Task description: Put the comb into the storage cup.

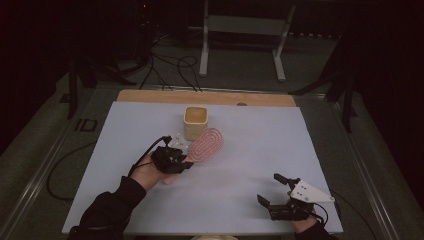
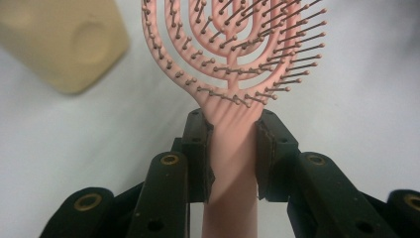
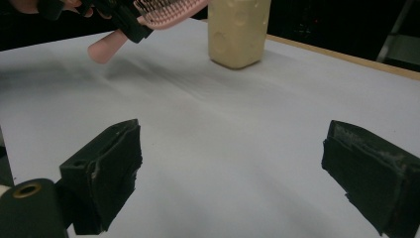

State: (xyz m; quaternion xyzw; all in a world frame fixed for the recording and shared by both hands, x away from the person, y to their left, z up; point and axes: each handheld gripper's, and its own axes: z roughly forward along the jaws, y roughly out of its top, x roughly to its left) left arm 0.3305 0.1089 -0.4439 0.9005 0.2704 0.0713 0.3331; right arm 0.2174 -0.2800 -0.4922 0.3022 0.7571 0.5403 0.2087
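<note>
Dark surroundings frame a pale blue table sheet (image 1: 240, 165). At centre frame, the left gripper (image 2: 232, 148) is clamped on the neck of a pink plastic vented hairbrush (image 1: 206, 144), beside a cream square cup (image 1: 195, 122). It looks light, stiff and smooth-handled, so gripping the neck suits it. The right gripper (image 3: 233, 163), lower right, stands with its jaws apart.

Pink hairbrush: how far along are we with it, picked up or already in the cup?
Done: the left gripper is shut on the neck of the pink hairbrush, and the right gripper view shows it lifted off the white table. In hand: its head hangs beside the beige cup. Left, probably: placing it in the cup. The right gripper waits open, empty.
</note>
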